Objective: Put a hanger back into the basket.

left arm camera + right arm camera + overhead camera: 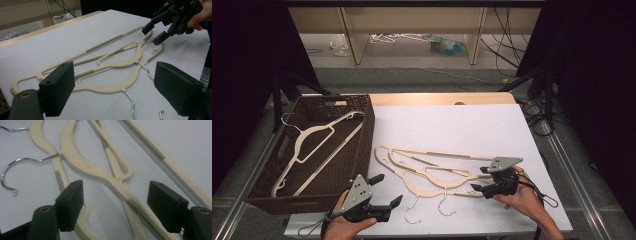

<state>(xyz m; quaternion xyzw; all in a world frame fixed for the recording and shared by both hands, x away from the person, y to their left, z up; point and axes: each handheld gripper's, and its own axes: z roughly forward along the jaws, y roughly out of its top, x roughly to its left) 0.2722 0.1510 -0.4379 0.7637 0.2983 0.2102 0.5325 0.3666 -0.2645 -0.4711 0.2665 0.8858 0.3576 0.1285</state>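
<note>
Working from the near edge outward, we note the left gripper (pixel 382 192) at the front of the white table (pixel 452 125), jaws spread wide, holding nothing, short of the hangers. Just beyond it two wire hooks (pixel 413 210) point back toward us. The right gripper (pixel 479 181) sits at the right end of the hanger pile (pixel 432 167), jaws also apart, straddling one cream arm with its ribbed grey strip (pixel 143 216) but not yet pressing it, as far as we can tell. The pile's long axis runs left to right across the table, so the right gripper meets it end-on and is the nearer of the two. Farther left, the wicker basket (pixel 362 145) already holds one hanger (pixel 314 145), lying roughly front to back. We judge the coming lift must carry leftward along the pile's own length.
</note>
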